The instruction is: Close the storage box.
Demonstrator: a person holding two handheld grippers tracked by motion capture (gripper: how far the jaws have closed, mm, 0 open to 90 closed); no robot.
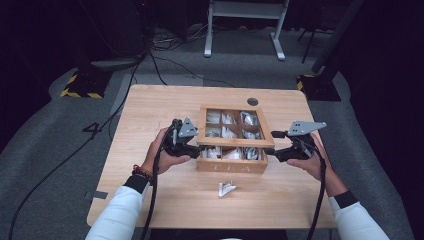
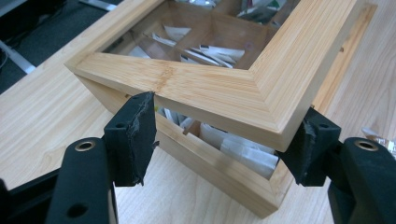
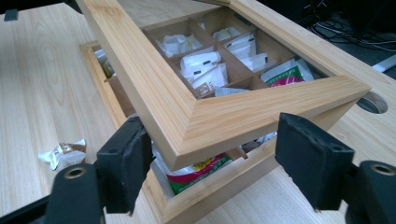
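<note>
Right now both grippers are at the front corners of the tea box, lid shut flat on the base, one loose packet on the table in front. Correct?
Not quite. The lid is not shut flat: the right gripper view shows it raised at the front, with a gap above the base. The rest holds: left gripper and right gripper at the front corners, loose packet in front.

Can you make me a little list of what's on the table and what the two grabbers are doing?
Box: wooden tea box with compartments of sachets
Lid: glass-paned lid, lifted partway at the front
Left gripper: jaws open, one on either side of the lid's front corner
Right gripper: jaws open around the other front corner
Loose item: crumpled wrapper in front of the box
Table: light wood
</note>
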